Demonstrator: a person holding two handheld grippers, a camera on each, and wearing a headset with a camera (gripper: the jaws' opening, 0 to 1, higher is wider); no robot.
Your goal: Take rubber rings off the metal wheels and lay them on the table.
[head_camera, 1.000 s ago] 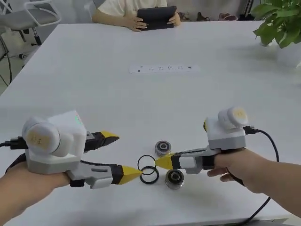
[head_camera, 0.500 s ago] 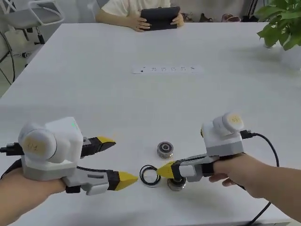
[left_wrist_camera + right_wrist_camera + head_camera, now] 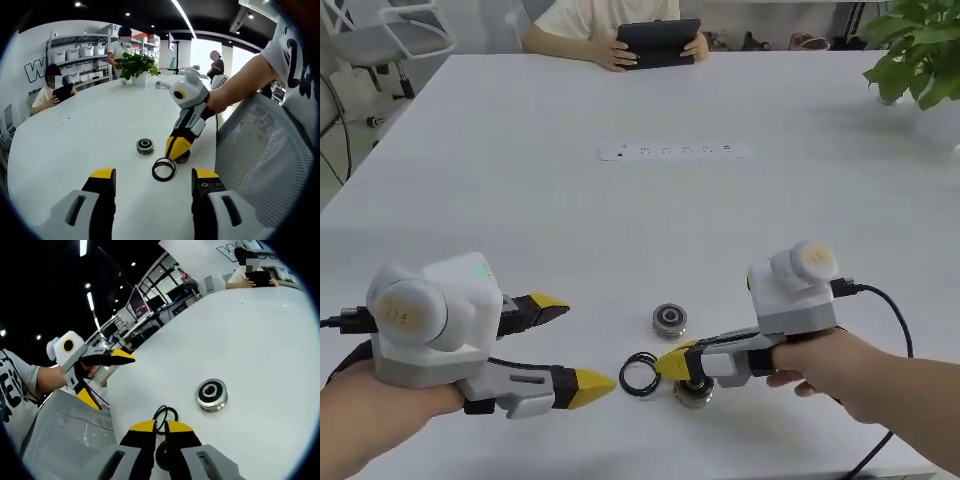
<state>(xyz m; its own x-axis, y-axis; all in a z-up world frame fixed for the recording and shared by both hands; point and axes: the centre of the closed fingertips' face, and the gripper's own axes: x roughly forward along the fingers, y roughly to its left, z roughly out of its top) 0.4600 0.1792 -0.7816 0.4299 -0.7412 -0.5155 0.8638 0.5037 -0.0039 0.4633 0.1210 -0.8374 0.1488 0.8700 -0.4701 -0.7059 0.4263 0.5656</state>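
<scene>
Progress looks like roughly the halfway mark or later. Two black rubber rings point(image 3: 639, 375) lie flat on the white table point(image 3: 620, 220), overlapping one another, just in front of the person and between the two grippers. That part of the job appears done.

Two metal wheels remain on the table. The far wheel point(image 3: 670, 318) stands alone a little beyond the rings, touched by nothing. In the right gripper view it shows a bright metal rim around a dark middle, but whether a rubber ring sits in its groove is too small to tell. The near wheel point(image 3: 692, 391) lies just beside the loose rings, partly under the right gripper point(image 3: 670, 363).

That gripper's yellow tips are drawn almost together, with a narrow slit between them, and they point at the rings from above the near wheel. Nothing can be seen clamped between the tips, and I cannot tell whether they touch the wheel.

The left gripper point(image 3: 570, 342) hovers near the rings on the other side, its jaws wide apart and holding nothing.

My judgement: if any ring is left, it is on one of these two wheels, and the near wheel seems to be the one in hand.
</scene>
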